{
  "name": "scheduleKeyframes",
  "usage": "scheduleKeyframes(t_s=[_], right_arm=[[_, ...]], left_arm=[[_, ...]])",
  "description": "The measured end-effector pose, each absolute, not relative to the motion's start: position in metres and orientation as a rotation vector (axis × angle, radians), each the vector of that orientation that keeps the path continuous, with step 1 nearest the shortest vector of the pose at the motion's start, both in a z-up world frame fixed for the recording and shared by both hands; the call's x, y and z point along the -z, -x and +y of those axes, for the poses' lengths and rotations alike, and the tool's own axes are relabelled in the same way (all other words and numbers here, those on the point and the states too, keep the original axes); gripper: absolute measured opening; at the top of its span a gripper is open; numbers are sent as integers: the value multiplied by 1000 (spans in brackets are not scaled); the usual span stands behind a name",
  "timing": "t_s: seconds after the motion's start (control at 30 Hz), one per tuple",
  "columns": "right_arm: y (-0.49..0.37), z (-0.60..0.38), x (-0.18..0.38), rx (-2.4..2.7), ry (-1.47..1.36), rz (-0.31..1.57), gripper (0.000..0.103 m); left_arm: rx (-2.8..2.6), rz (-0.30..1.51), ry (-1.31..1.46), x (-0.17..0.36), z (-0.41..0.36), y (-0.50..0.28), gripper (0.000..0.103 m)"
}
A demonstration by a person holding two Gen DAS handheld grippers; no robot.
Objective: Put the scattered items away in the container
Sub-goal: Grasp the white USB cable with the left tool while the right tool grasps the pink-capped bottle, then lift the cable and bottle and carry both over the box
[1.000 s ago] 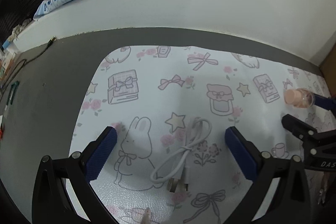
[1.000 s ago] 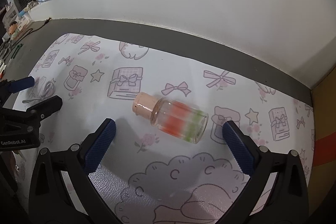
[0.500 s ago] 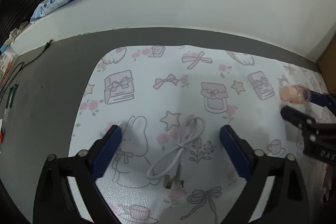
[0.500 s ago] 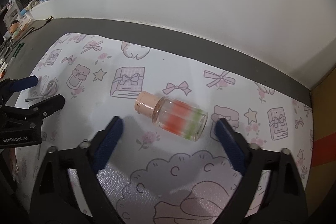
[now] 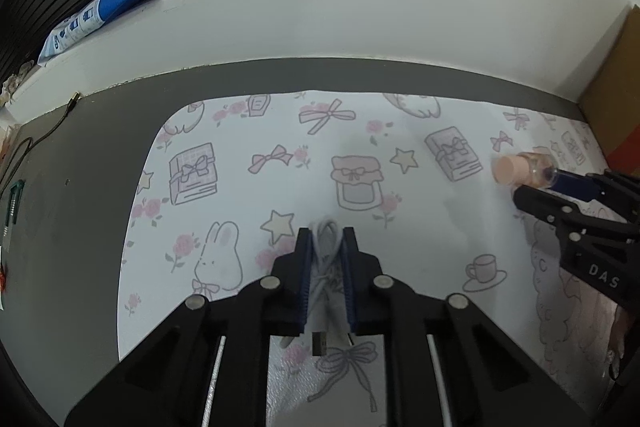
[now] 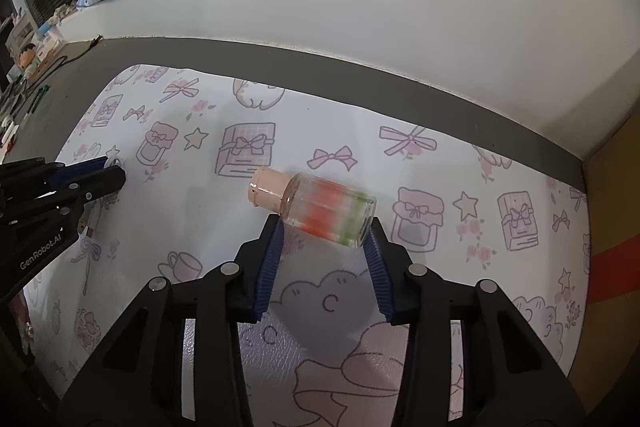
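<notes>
Two scattered things show on the patterned mat (image 5: 400, 187) that covers the desk (image 5: 80, 187): one white cable (image 5: 326, 263) and one small bottle (image 6: 328, 209). No container is clearly in view.

The left claw (image 5: 326, 247) is clamped on the cable, pinching the bundled loops between its blue pads (image 5: 304, 279). The cable looks light and limp; its loose plug end hangs below the pads and would likely dangle when lifted, so a pinch across the bundle seems the right hold.

The right claw (image 6: 326, 227) is closing on the bottle, which lies on its side on the mat, its pads touching the clear body at both sides. The bottle looks like hard, smooth glass or plastic with a peach cap (image 6: 266, 187) and red and green filling; it could roll or slip, so the mid-body is the safest place.
</notes>
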State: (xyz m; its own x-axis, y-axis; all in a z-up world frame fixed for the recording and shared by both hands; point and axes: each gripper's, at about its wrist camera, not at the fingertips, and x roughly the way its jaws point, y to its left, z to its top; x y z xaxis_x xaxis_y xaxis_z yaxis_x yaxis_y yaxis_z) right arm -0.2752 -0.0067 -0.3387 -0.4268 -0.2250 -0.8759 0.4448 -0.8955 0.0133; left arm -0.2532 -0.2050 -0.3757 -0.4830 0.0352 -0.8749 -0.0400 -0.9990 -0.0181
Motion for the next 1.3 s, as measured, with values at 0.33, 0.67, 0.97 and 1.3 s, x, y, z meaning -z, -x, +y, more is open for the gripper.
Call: scheduleKeyframes(t_s=[0.33, 0.67, 0.97, 1.3], right_arm=[[275, -2, 337, 2359, -1395, 262, 42], [266, 6, 309, 2377, -1373, 247, 42], [251, 11, 260, 2425, -1311, 247, 42], [222, 21, 194, 2485, -1210, 248, 42]], left_arm=[[-2662, 28, 1575, 371, -197, 245, 14], [-2685, 30, 1541, 344, -196, 238, 14], [-2724, 51, 1442, 287, -183, 223, 9], [-2751, 82, 1320, 235, -168, 203, 9]])
